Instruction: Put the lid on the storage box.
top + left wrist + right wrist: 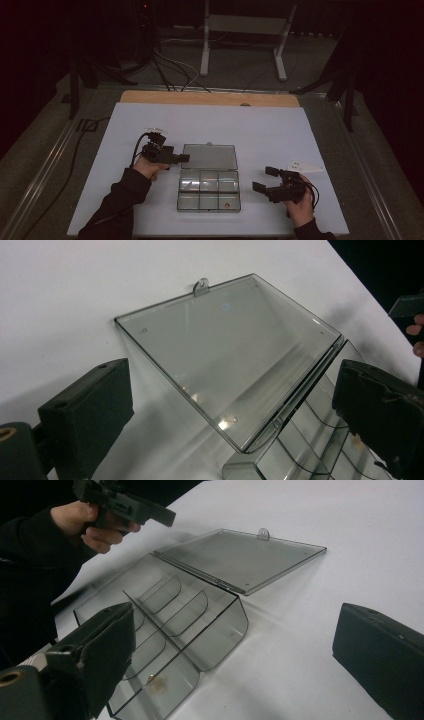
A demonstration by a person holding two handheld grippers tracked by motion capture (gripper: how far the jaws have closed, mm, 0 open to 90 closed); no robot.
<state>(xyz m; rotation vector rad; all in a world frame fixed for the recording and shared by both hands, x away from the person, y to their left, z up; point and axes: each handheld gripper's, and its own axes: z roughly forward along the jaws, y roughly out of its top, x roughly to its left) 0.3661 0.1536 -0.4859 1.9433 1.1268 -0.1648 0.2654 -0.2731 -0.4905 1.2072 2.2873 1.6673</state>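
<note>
1. Organizer box: clear smoky plastic, rectangular, six curved-wall compartments; table centre.
2. Lid: flat, hinged, lying open at 12 o'clock.
3. Left tool: released, empty, 10 o'clock.
4. Right tool: released, empty, 3 o'clock.

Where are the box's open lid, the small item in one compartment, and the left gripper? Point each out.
open lid (pixel 209 156): high view, middle of the flat clear panel.
small item (pixel 227 204): high view, the speck in the near right compartment.
left gripper (pixel 186 158): high view, between its jaw tips.
</note>
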